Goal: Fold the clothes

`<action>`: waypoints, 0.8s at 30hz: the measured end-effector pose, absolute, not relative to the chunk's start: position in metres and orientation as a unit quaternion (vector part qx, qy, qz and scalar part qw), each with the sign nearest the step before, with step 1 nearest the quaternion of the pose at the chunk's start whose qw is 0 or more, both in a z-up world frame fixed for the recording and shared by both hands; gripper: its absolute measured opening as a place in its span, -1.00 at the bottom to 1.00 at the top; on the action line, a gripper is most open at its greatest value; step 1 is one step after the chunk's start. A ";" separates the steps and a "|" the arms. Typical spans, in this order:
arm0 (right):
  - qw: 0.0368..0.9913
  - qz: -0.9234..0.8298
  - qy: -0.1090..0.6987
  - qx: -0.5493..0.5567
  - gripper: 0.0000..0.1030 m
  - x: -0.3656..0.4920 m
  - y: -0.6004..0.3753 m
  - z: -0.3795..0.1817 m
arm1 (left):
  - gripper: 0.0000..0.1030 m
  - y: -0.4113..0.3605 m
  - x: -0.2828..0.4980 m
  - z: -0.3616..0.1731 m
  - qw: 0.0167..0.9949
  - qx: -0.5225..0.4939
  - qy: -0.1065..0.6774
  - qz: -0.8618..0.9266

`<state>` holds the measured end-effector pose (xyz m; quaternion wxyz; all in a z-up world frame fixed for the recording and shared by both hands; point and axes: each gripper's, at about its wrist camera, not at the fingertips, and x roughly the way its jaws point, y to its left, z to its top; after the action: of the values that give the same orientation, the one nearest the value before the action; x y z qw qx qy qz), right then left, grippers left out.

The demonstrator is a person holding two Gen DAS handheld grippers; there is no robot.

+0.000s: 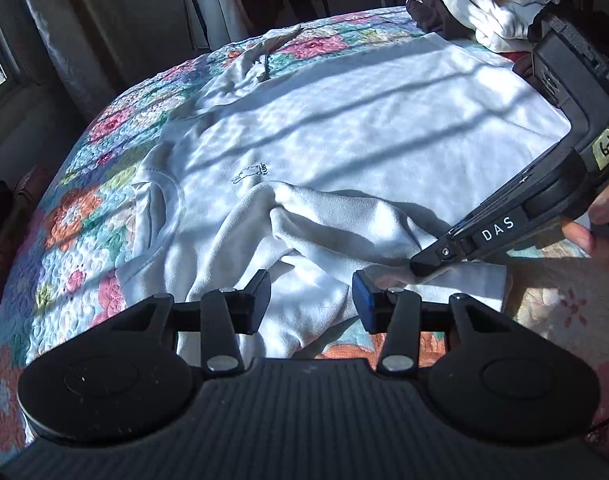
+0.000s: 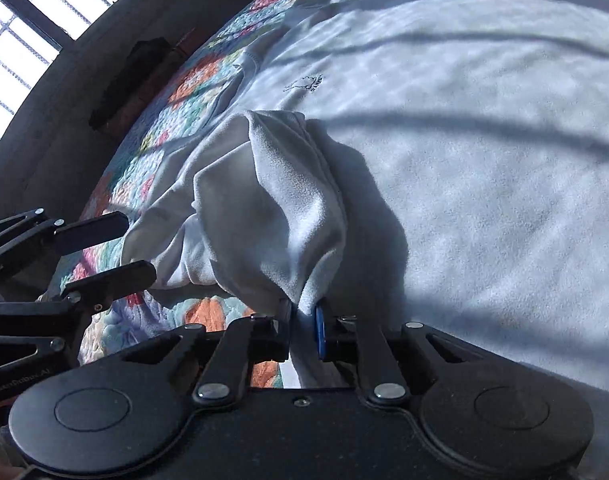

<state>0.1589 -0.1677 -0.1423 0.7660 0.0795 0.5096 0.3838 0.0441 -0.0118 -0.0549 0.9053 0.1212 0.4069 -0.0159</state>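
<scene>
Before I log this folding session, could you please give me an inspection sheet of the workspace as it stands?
Surface: bed covered by a floral quilt, partly sunlit with striped shadows.
Job's things: white sweatshirt spread flat, small chest logo up; one sleeve bunched and lifted.
Clutter: folded white clothes stacked at the far corner, dark garment beside them.
Grippers: left gripper open above the sleeve's lower part, gripping nothing; right gripper shut on the sleeve end.
Cables: nothing seen.
Surroundings: window with a grille, dim wall and curtain beyond the bed.
</scene>
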 end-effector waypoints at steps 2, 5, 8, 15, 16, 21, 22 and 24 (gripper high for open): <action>0.785 0.384 0.473 0.112 -0.73 0.157 -0.179 -0.129 | -0.14 -0.013 0.039 -0.048 0.901 0.106 0.419 -0.010; 0.782 0.393 0.457 0.159 -0.76 0.158 -0.195 -0.112 | -0.08 -0.021 0.027 -0.036 0.913 0.104 0.393 -0.029; 0.784 0.412 0.434 0.164 -0.81 0.155 -0.202 -0.092 | 0.06 -0.033 0.029 -0.036 0.927 0.140 0.344 -0.047; 0.758 0.462 0.435 0.150 -0.82 0.170 -0.189 -0.059 | 0.34 -0.049 0.042 -0.052 0.918 0.268 0.271 -0.103; 0.748 0.475 0.438 0.151 -0.82 0.173 -0.184 -0.055 | 0.35 -0.049 0.047 -0.056 0.916 0.283 0.265 -0.103; 0.735 0.502 0.437 0.130 -0.82 0.198 -0.151 -0.036 | -0.84 -0.025 0.108 -0.063 0.918 0.249 0.303 -0.060; 0.746 0.494 0.432 0.117 -0.82 0.205 -0.145 -0.034 | -0.85 -0.014 0.122 -0.058 0.923 0.216 0.315 -0.050; 0.762 0.480 0.422 0.101 -0.81 0.216 -0.135 -0.034 | -0.85 0.010 0.141 -0.044 0.932 0.152 0.327 -0.036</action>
<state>0.2162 -0.1351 -0.0338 0.7621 0.1008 0.4223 0.4803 0.1412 0.0102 -0.0445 0.9320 0.1525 0.3268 -0.0359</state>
